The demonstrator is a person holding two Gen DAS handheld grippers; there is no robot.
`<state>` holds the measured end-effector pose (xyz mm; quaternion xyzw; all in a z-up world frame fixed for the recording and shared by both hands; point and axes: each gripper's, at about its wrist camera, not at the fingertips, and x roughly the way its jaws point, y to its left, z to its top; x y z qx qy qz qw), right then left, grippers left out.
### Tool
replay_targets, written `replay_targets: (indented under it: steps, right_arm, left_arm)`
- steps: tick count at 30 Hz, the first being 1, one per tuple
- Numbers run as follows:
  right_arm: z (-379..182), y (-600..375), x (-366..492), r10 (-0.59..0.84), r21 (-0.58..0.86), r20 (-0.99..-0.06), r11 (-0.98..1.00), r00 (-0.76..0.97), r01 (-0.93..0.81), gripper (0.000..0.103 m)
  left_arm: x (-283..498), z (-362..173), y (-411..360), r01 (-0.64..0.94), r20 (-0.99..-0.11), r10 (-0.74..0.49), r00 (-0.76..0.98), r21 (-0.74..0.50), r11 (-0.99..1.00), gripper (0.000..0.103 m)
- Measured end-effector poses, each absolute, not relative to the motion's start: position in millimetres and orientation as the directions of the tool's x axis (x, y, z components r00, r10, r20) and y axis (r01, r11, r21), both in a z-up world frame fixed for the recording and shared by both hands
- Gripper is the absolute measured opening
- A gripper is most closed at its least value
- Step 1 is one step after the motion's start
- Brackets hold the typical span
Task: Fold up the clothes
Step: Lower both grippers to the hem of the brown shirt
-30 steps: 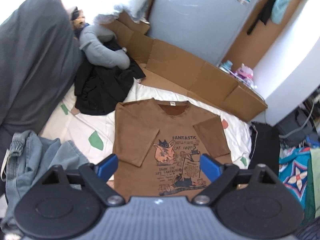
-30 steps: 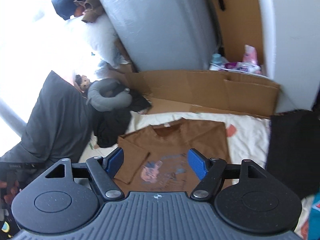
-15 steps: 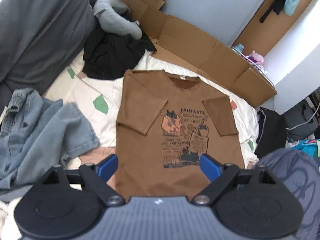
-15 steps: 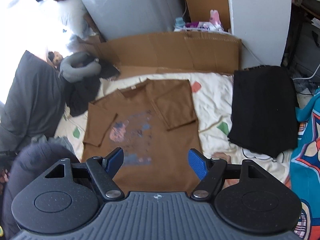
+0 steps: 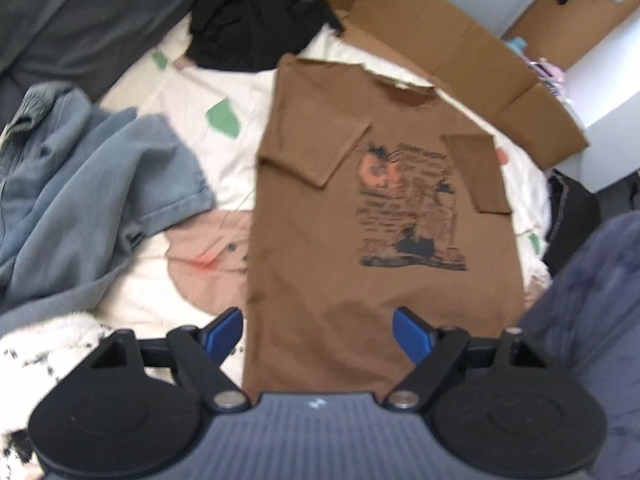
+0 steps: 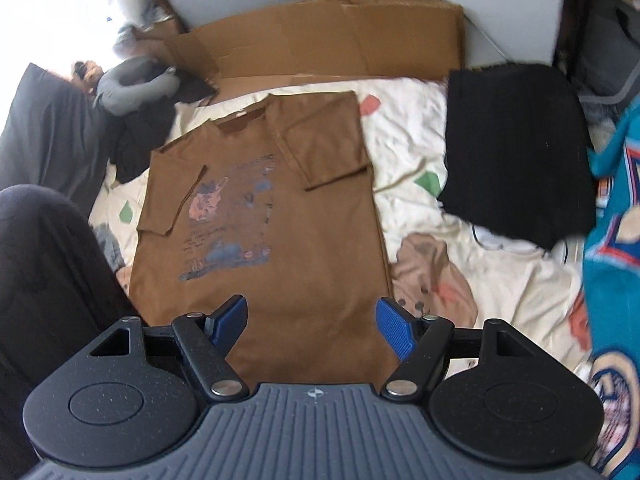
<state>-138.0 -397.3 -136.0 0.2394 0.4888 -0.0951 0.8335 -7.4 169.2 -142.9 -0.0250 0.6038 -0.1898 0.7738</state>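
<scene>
Since the earlier frames: both grippers came down closer over the brown T-shirt (image 5: 352,208), which filled more of each view than a second before; the shirt itself lay as it had.
Brown T-shirt: spread flat, front up, on the cream bedsheet (image 5: 240,92), both short sleeves folded in over the chest, collar at the far end, hem nearest the cameras.
Print: an orange cat and dark lines of lettering on the chest (image 5: 408,204); too blurred at this moment to read.
Neck label: a small pale tag inside the collar (image 6: 241,115), unreadable.
Left gripper (image 5: 318,330): hovering over the hem's left corner, jaws wide apart, having just narrowed a little, gripping nothing; shirt cloth lay below the gap.
Right gripper (image 6: 312,322): over the hem's right part, jaws wide, empty.
Left of the shirt: crumpled blue jeans (image 5: 92,184) on the sheet.
Far left: a black garment heap (image 5: 256,28) and a grey neck pillow (image 6: 136,88).
Right of the shirt: a folded black garment (image 6: 516,152), apart from it.
Beyond the collar: flattened cardboard (image 6: 332,44) against the wall.
Sheet pattern: green and pink patches.
</scene>
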Motion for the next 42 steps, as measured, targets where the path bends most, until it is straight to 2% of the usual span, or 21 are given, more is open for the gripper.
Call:
replay_targets:
  steps: [4,14,23,26,29,33,40,42]
  right_arm:
    - [-164.2,-413.5,-150.4,0.096,0.37,-0.848,0.81,0.521,0.454,0.076]
    - [-228.5,-416.9,-145.8,0.069,0.276,-0.903,0.849,0.424,0.45,0.076]
    - [-271.8,-419.6,-158.7,0.041,0.202,-0.941,0.865,0.336,0.46,0.075]
    - [-280.3,-421.7,-157.5,0.045,0.2,-0.944,0.867,0.328,0.456,0.073]
    - [-290.7,-423.2,-154.7,0.063,0.215,-0.942,0.869,0.33,0.447,0.072]
    - [-309.7,-424.1,-149.9,0.092,0.23,-0.944,0.871,0.316,0.433,0.064]
    - [-351.5,-415.6,-143.8,0.141,0.229,-0.961,0.891,0.239,0.393,0.062]
    - [-361.8,-414.1,-142.6,0.155,0.234,-0.962,0.895,0.227,0.38,0.057]
  left_arm:
    - [-13.6,-163.7,167.9,0.298,-0.932,-0.314,0.18,-0.252,0.921,0.084]
    - [-21.2,-215.0,190.0,0.159,-0.935,-0.328,0.138,-0.306,0.939,0.082]
    - [-18.8,-238.8,182.3,0.173,-0.953,-0.279,0.12,-0.256,0.951,0.082]
    - [-17.8,-251.9,178.4,0.196,-0.959,-0.268,0.096,-0.246,0.949,0.076]
    - [-20.0,-259.4,180.7,0.179,-0.963,-0.26,0.069,-0.244,0.953,0.075]
    - [-25.0,-260.9,186.3,0.172,-0.973,-0.224,0.052,-0.213,0.962,0.075]
    - [-31.4,-260.9,195.5,0.142,-0.983,-0.179,0.043,-0.172,0.975,0.075]
    - [-33.1,-262.0,196.1,0.137,-0.985,-0.165,0.039,-0.159,0.978,0.075]
